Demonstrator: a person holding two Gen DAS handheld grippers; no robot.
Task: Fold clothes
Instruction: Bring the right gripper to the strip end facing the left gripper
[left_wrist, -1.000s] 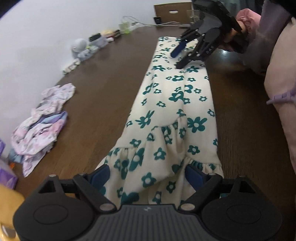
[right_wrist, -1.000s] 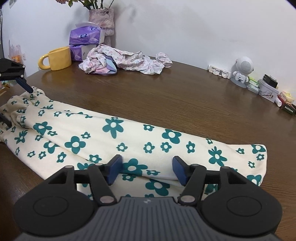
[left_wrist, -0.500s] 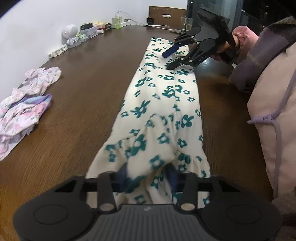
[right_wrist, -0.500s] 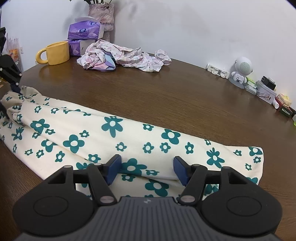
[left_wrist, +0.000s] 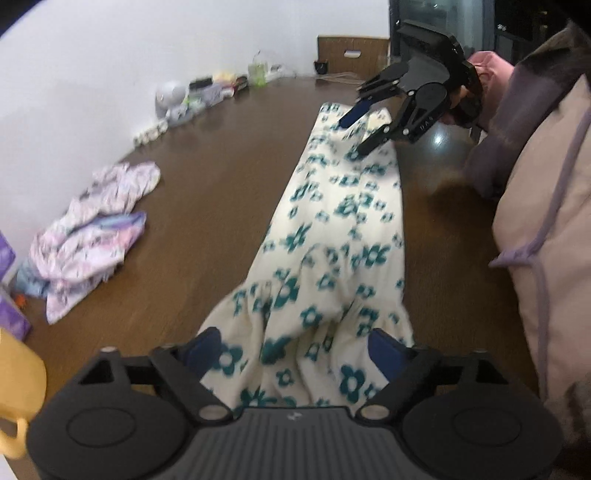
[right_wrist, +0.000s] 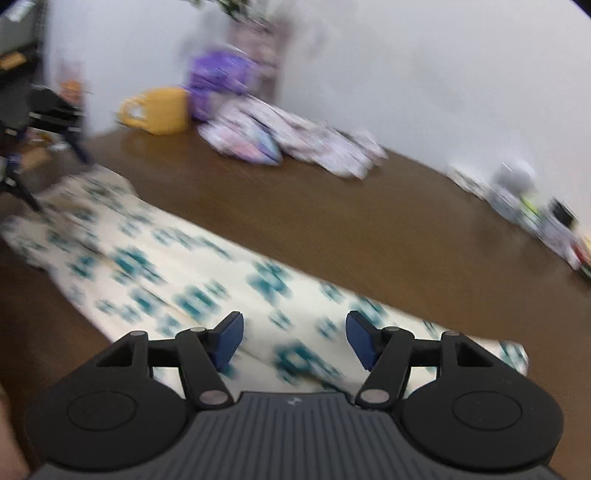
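Cream floral garment (left_wrist: 332, 236) lies long-folded; left gripper (left_wrist: 295, 350), clenched moments ago, reopens, releasing its hem, right gripper (right_wrist: 293, 341) unclenched above.

One cream dress (left_wrist: 332, 236) with teal flowers lies in a long strip on the one brown worktop (left_wrist: 207, 206), and one crumpled heap of pink and lilac clothes (left_wrist: 92, 240) sits at nine o'clock of it in the left wrist view. Two tools show: the left tool (left_wrist: 295, 350) at six o'clock and the right tool (left_wrist: 360, 127) at one o'clock. One yellow mug (right_wrist: 159, 110), one purple packet (right_wrist: 218, 79) and one small white round gadget (left_wrist: 170, 96) stand by the wall; the blurred clutter beside the gadget cannot be counted.
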